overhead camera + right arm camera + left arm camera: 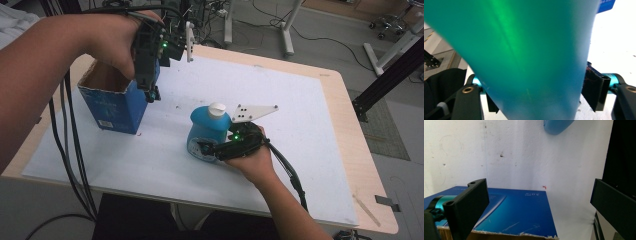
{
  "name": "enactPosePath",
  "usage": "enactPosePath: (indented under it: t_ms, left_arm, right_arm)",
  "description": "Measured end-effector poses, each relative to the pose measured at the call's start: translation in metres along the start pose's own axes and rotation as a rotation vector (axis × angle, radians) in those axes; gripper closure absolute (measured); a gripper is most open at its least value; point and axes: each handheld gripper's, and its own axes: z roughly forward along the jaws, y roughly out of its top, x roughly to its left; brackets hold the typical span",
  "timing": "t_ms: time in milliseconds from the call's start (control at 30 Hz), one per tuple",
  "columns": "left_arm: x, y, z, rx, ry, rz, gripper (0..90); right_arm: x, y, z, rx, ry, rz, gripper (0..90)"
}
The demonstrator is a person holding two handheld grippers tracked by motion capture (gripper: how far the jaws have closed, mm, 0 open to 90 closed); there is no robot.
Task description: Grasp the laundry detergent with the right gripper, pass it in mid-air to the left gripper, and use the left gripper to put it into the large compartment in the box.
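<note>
Your right tongs (207, 148) pinch the rounded blue plastic bottle (206, 131); at its ten o'clock, your left tongs (151, 94) hang spread above the open blue cardboard box (117, 107).

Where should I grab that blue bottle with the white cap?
Probably across the blue bottle's lower body, coming level from the person's side, as the right gripper does: it stands upright, and its flattish sides fit between the jaws better than the small white cap.

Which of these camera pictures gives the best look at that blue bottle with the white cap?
The high view: it shows the whole blue bottle, white cap included. The right gripper view shows just its body, very close and blurred. The left gripper view catches a small blue piece at the top edge.
</note>
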Motion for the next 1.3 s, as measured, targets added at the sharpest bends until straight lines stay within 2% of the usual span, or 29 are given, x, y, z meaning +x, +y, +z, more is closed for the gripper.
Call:
enactPosePath:
  t_ms: [67, 333, 633, 767, 1067, 1200, 1300]
  left_arm:
    - [0.0, 0.0, 0.0, 0.002, 0.001, -0.001, 1.8]
    - [0.0, 0.001, 0.002, 0.011, -0.002, -0.004, 1.8]
    - [0.0, 0.006, 0.007, 0.034, -0.015, -0.004, 1.8]
    - [-0.003, 0.01, 0.007, 0.031, -0.017, -0.004, 1.8]
    - [-0.012, 0.02, 0.002, 0.012, -0.02, 0.026, 1.8]
    - [-0.016, 0.025, 0.0, 0.01, -0.017, 0.041, 1.8]
    - [-0.019, 0.028, -0.002, 0.009, -0.02, 0.049, 1.8]
  right_arm:
    - [0.001, 0.0, 0.0, 0.004, -0.007, -0.008, 33.5]
    - [0.001, -0.001, 0.001, -0.001, -0.009, -0.02, 37.4]
    - [0.007, 0.0, -0.001, -0.026, -0.052, -0.104, 44.3]
    - [0.007, 0.001, -0.002, -0.018, -0.055, -0.109, 45.3]
    - [0.007, 0.013, -0.012, 0.006, -0.027, -0.136, 47.4]
    - [0.005, 0.015, -0.017, -0.032, -0.004, -0.112, 48.1]
    - [0.006, 0.02, -0.02, -0.036, 0.003, -0.12, 48.3]
